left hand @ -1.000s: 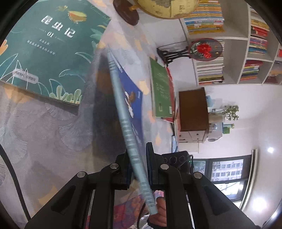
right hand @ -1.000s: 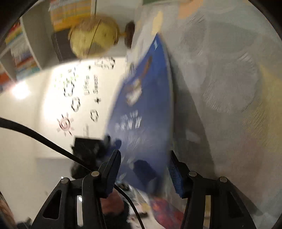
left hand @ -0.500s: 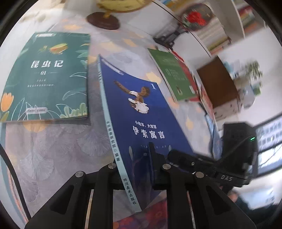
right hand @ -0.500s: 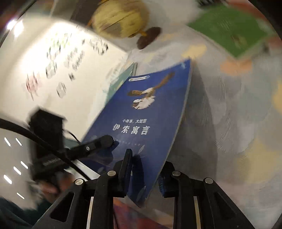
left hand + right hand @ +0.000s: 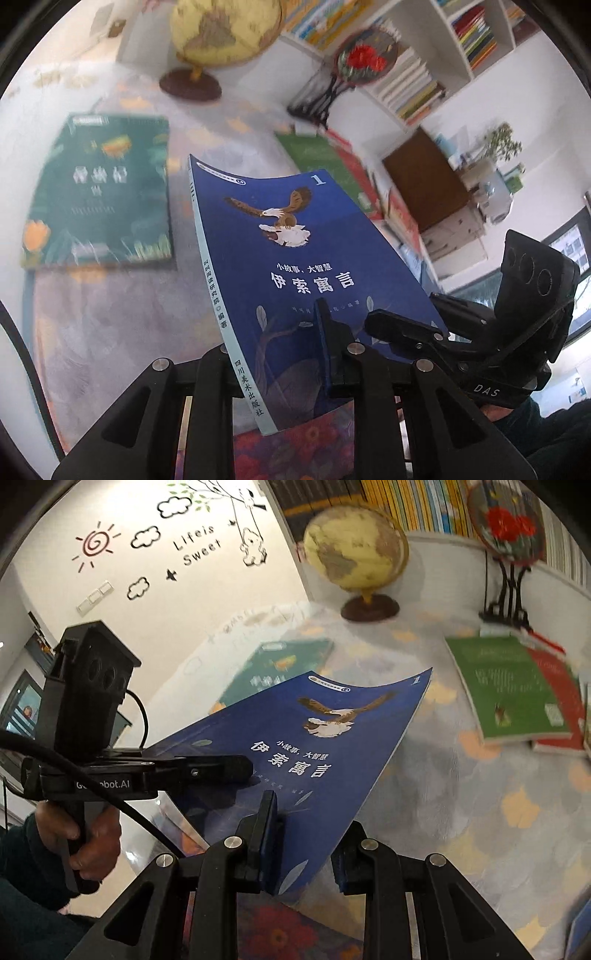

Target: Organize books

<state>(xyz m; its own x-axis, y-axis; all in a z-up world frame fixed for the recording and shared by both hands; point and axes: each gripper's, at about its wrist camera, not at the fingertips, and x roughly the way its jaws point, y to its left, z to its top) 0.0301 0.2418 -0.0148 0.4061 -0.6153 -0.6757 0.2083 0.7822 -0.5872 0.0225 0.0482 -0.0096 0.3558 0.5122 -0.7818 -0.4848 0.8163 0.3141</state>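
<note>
On the table, over a pale leaf-patterned tablecloth (image 5: 110, 314), we list from left to right: a dark green book (image 5: 99, 192) with an insect on its cover, lying flat and blurred; behind it a yellow globe (image 5: 225, 33) on a round brown base. Next comes the blue book (image 5: 295, 236), cover up with an eagle and the numeral 1, lifted clear of the cloth, its far edge bowed and its pale spine to the left in the left wrist view. The left gripper (image 5: 273, 332) has the near end by the spine between its jaws, which are opening, one pad on the cover. The right gripper (image 5: 304, 830) pinches the near corner at the book's open edge, jaws narrow on it. We note the person's left hand (image 5: 92, 845) around its gripper's handle. Further right a green book (image 5: 509, 686) lies flat on a red book (image 5: 561, 701). Behind these stands a round fan (image 5: 365, 59) with red flowers on a black stand, and at the far right a white bookshelf (image 5: 443, 48) full of books.
</note>
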